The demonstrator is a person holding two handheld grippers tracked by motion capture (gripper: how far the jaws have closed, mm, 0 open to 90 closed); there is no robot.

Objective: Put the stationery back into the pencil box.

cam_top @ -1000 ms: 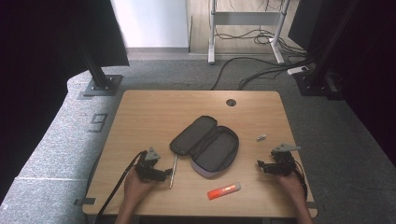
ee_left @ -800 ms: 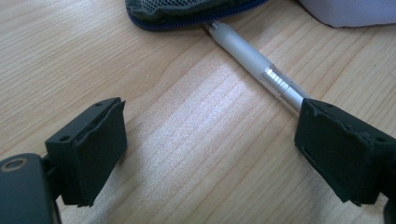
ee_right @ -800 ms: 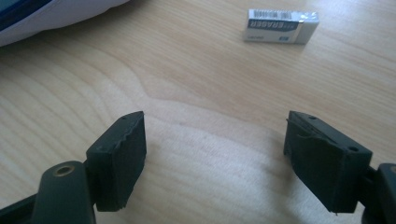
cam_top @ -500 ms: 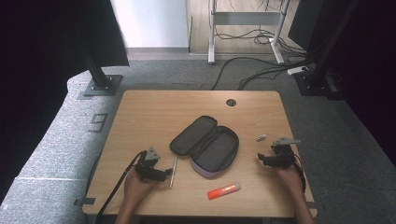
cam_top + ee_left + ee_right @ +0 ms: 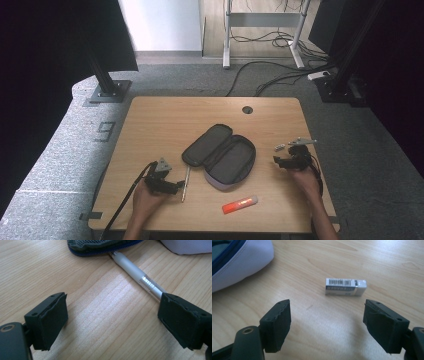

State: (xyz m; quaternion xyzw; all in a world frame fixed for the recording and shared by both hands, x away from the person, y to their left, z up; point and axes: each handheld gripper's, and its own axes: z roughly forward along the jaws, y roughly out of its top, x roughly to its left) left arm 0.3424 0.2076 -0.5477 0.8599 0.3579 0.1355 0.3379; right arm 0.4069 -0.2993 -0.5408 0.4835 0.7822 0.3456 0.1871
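Note:
An open dark pencil case [image 5: 220, 155] lies in the middle of the wooden table [image 5: 165, 120]. A silver pen [image 5: 185, 183] lies at the case's left end. My left gripper [image 5: 176, 185] rests beside that pen; in the left gripper view its jaws [image 5: 112, 312] stand open, and the pen [image 5: 140, 277] runs up from the right jaw to the case [image 5: 100, 247]. My right gripper [image 5: 277, 161] is right of the case. Its jaws [image 5: 328, 315] stand open over bare wood, with a small white eraser [image 5: 345, 286] [image 5: 280, 147] just beyond them.
An orange marker-like stick [image 5: 240, 204] lies near the table's front edge, between the two hands. The case's pale outer shell [image 5: 237, 262] lies left of my right gripper. A round cable hole [image 5: 247, 109] sits at the table's far side.
My right gripper has moved away from the front edge, closer to the eraser. The left gripper and the other things have stayed put.

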